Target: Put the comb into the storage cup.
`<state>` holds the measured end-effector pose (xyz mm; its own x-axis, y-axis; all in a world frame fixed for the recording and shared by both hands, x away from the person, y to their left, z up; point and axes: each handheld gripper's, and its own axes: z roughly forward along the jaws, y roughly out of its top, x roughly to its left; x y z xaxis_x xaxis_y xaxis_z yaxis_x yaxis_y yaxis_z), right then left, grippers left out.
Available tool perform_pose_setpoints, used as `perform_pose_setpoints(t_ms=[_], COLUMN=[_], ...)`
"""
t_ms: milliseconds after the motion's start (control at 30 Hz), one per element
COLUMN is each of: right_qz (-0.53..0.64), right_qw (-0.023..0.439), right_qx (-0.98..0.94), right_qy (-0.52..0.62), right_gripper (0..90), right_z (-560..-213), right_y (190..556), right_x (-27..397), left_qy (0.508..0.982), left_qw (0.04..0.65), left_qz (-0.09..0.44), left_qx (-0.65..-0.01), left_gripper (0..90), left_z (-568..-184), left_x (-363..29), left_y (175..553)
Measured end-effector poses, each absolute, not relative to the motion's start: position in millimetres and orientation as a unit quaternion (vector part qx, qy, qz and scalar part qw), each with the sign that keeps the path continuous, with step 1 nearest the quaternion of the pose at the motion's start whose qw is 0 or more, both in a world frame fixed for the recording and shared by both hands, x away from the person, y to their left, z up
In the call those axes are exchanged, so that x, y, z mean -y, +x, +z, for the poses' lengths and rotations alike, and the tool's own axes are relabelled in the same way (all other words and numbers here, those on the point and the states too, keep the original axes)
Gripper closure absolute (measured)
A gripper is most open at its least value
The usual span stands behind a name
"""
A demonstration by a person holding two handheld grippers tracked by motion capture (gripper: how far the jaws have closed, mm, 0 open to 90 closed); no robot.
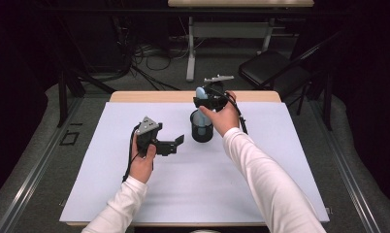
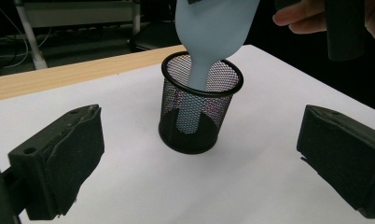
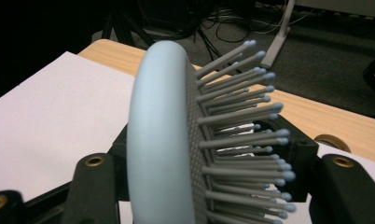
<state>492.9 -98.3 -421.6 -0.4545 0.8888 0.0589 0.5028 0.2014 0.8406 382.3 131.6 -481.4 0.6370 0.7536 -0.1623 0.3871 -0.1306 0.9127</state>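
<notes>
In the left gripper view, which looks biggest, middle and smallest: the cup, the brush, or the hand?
1. Mesh cup, seen whole.
2. Brush, a close second; its top runs off the picture, so that's unsure.
3. Hand, just fingers at the top edge.

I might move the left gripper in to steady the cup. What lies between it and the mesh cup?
Nothing: bare white mat runs from the open left gripper to the mesh cup, as the left gripper view shows. The brush stands in the cup.
</notes>
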Motion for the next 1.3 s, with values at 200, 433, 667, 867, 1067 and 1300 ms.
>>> perform_pose_setpoints(t_ms=[200, 433, 667, 867, 1067, 1300], right_qz=[0.425, 0.417, 0.410, 0.404, 0.404, 0.401], right_qw=[0.228, 0.228, 0.236, 0.242, 0.242, 0.238], right_qx=[-0.739, -0.743, -0.744, -0.745, -0.745, -0.745], right_qy=[0.470, 0.471, 0.473, 0.472, 0.472, 0.477], right_gripper=[35.8, 26.7, 19.3, 14.5, 9.0, 0.0], right_z=[-421.6, -423.0, -423.5, -422.1, -421.4, -420.3], right_y=[492.6, 493.6, 493.6, 493.1, 493.2, 493.3], right_x=[97.7, 97.9, 96.8, 97.7, 98.6, 99.4], left_qy=[0.733, 0.733, 0.734, 0.735, 0.734, 0.734], left_qw=[0.531, 0.531, 0.530, 0.529, 0.529, 0.529], left_qz=[0.172, 0.171, 0.171, 0.171, 0.171, 0.170], left_qx=[-0.389, -0.390, -0.390, -0.390, -0.390, -0.390], left_gripper=[1.1, 1.0, 1.0, 1.1, 1.0, 1.0], left_z=[-481.9, -482.3, -482.6, -483.1, -483.2, -483.5], left_x=[-130.8, -131.0, -131.0, -130.8, -130.7, -130.5], left_y=[382.3, 382.5, 382.7, 383.0, 383.0, 383.2])
